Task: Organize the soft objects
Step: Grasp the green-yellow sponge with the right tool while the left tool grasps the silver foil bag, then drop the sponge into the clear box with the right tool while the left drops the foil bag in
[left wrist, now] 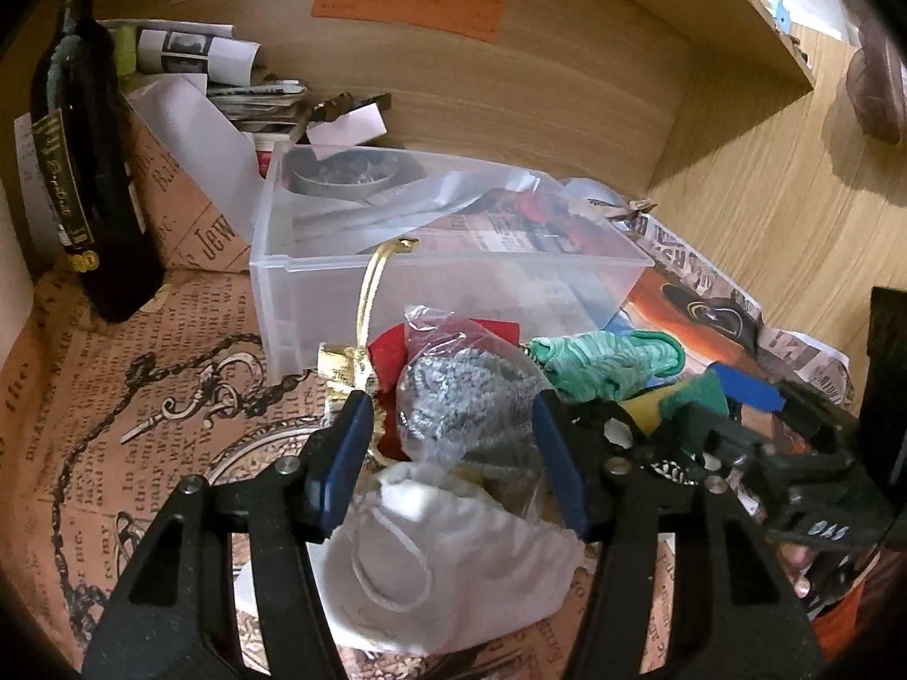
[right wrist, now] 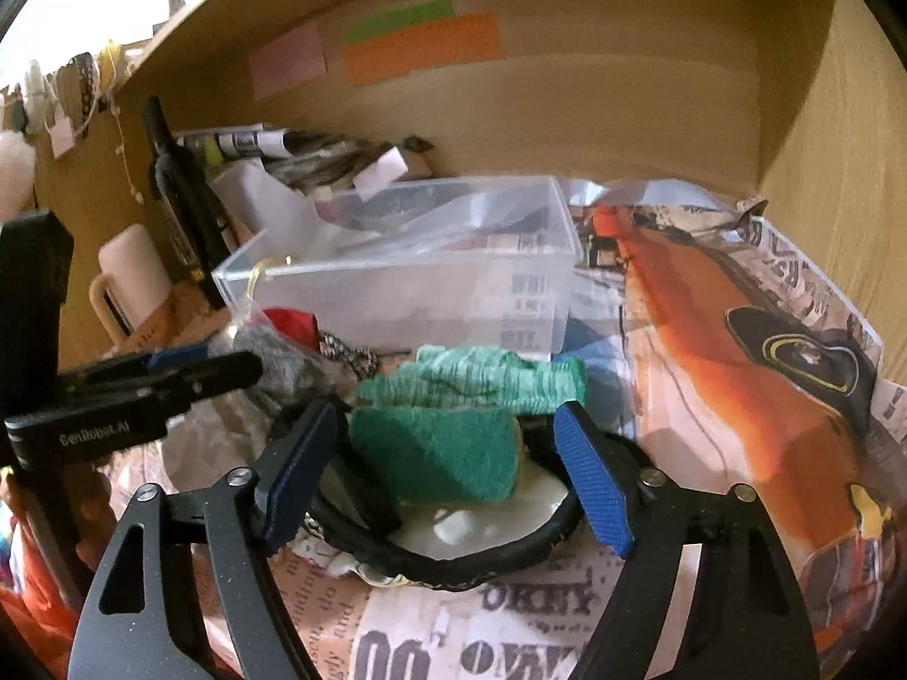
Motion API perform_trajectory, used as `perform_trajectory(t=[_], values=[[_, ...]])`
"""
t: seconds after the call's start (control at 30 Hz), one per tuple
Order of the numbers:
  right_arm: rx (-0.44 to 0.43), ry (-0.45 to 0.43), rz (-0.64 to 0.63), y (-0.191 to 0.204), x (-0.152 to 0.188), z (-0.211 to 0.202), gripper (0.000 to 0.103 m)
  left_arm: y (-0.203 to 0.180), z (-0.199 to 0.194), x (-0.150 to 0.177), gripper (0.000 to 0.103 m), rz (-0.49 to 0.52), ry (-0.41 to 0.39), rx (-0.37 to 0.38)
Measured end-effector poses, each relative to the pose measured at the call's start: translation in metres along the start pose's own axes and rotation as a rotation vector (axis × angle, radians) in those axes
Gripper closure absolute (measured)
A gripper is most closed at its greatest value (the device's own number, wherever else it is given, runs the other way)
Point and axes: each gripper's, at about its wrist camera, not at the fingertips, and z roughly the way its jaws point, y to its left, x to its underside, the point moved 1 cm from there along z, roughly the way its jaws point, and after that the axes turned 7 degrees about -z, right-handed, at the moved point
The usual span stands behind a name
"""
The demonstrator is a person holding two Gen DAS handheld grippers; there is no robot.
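A pile of soft objects lies in front of a clear plastic box (left wrist: 453, 277). My left gripper (left wrist: 453, 413) is open, its jaws on either side of a grey knitted piece in a clear plastic bag (left wrist: 459, 402), above a white drawstring pouch (left wrist: 453, 555). A red cloth (left wrist: 391, 351) and a gold ribbon pouch (left wrist: 346, 368) lie behind. My right gripper (right wrist: 448, 430) is open around a dark green cloth (right wrist: 442, 453) that lies over a yellow sponge and a black cord ring (right wrist: 453, 566). A light green knitted roll (right wrist: 482, 377) lies beyond it. The left gripper also shows in the right wrist view (right wrist: 187, 374).
A dark bottle (left wrist: 85, 170) stands at the left. Rolled papers and booklets (left wrist: 227, 73) are stacked behind the box. The clear box (right wrist: 408, 277) holds a metal tin and plastic film. Printed newspaper-style paper (right wrist: 737, 368) covers the shelf floor. Wooden walls close the back and right.
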Motion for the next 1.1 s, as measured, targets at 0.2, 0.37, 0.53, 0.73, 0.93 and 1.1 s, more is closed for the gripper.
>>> perform_trajectory(t=[0.2,0.37,0.53,0.73,0.93,1.1], values=[[-0.025,0.017,-0.008,0.001,0.005,0.006,0.043,-0.004,0.013,-0.001,0.045,0.028,0.018,-0.024],[-0.019,0.003,-0.011,-0.002,0.003,0.004,0.06,-0.001,0.018,-0.001,0.059,0.012,0.014,-0.026],[-0.029,-0.012,0.004,-0.006,0.003,0.002,0.078,-0.003,0.012,-0.004,0.073,0.018,0.004,-0.016],[-0.016,-0.057,-0.006,-0.006,-0.005,-0.006,0.084,-0.013,-0.007,-0.01,0.082,0.049,-0.052,-0.005],[-0.017,-0.108,-0.015,-0.006,-0.015,-0.015,0.086,-0.021,-0.029,-0.022,0.083,0.075,-0.133,0.003],[0.0,-0.171,-0.016,-0.008,-0.03,-0.027,0.086,-0.022,-0.042,-0.037,0.083,0.074,-0.188,0.017]])
